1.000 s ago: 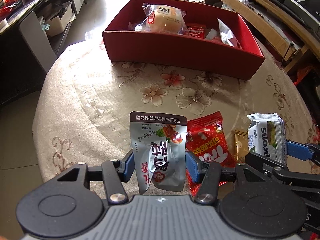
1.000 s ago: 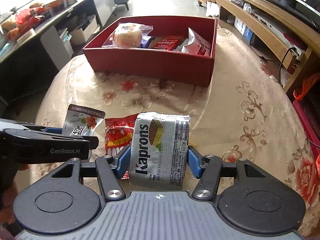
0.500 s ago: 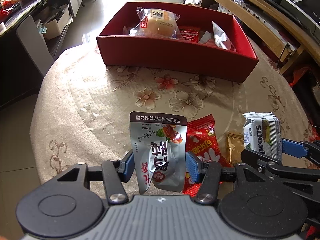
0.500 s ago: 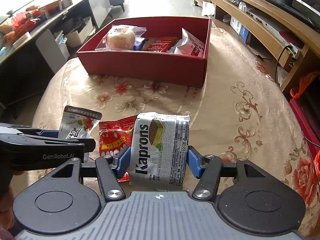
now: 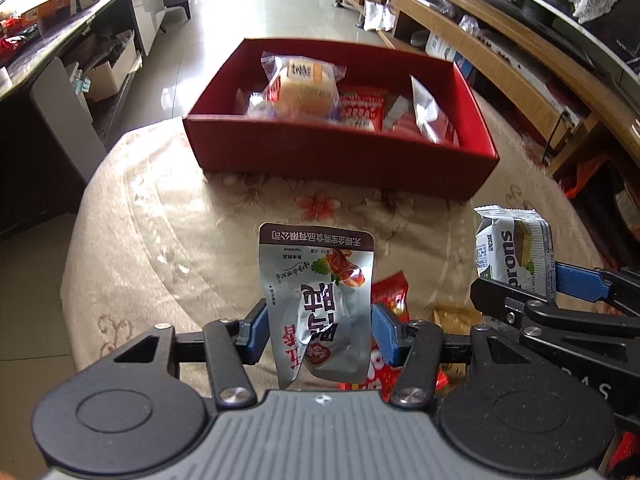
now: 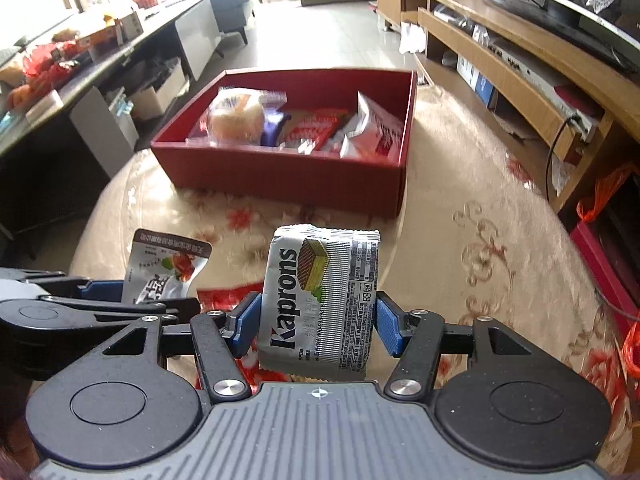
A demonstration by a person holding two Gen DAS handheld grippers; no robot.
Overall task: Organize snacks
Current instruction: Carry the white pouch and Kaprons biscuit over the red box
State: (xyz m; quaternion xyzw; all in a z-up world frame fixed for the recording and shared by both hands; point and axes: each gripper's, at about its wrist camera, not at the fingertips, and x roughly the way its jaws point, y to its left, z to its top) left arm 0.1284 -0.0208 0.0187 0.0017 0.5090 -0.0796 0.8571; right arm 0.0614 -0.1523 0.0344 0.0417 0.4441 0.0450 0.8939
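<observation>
My left gripper (image 5: 318,334) is shut on a silver snack pouch (image 5: 318,304) with dark Chinese lettering, held above the table. My right gripper (image 6: 316,326) is shut on a grey Kaprons wafer pack (image 6: 320,300), also held up. Each gripper's load shows in the other view: the wafer pack (image 5: 514,252) at the right, the pouch (image 6: 164,268) at the left. A red box (image 5: 340,152) stands at the far side of the table and holds a wrapped bun (image 5: 306,86) and several red and white packets. The box also shows in the right wrist view (image 6: 280,172).
A red snack bag (image 5: 394,300) and a small gold packet (image 5: 454,314) lie on the floral tablecloth (image 5: 168,240) under the grippers. A wooden TV bench (image 6: 520,68) runs along the right, cluttered shelves (image 6: 80,64) along the left.
Both grippers have risen and moved toward the red box with their packs held; the box interior shows more from above, and the table snacks sit lower and more hidden.
</observation>
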